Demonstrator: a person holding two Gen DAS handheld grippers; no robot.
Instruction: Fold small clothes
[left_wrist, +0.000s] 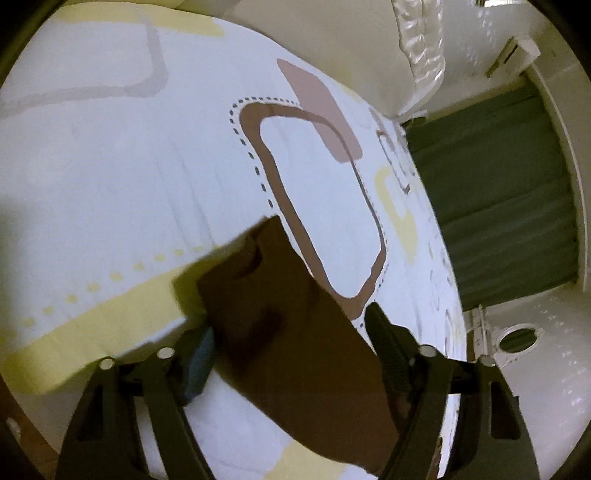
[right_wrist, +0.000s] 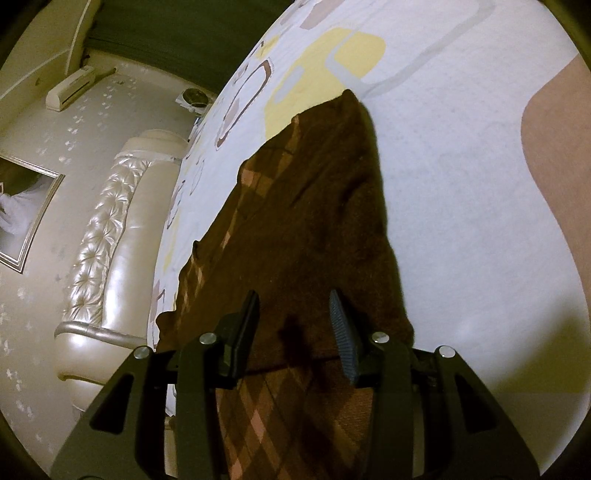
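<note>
Two grippers over garment: left and right both gaping, gripping nothing. Risk: pinching bedsheet beneath garment, dragging fold askew.

We see dim, yellowish indoor light, motion blur in the left wrist view, fisheye bending and dark vignetted corners.
</note>
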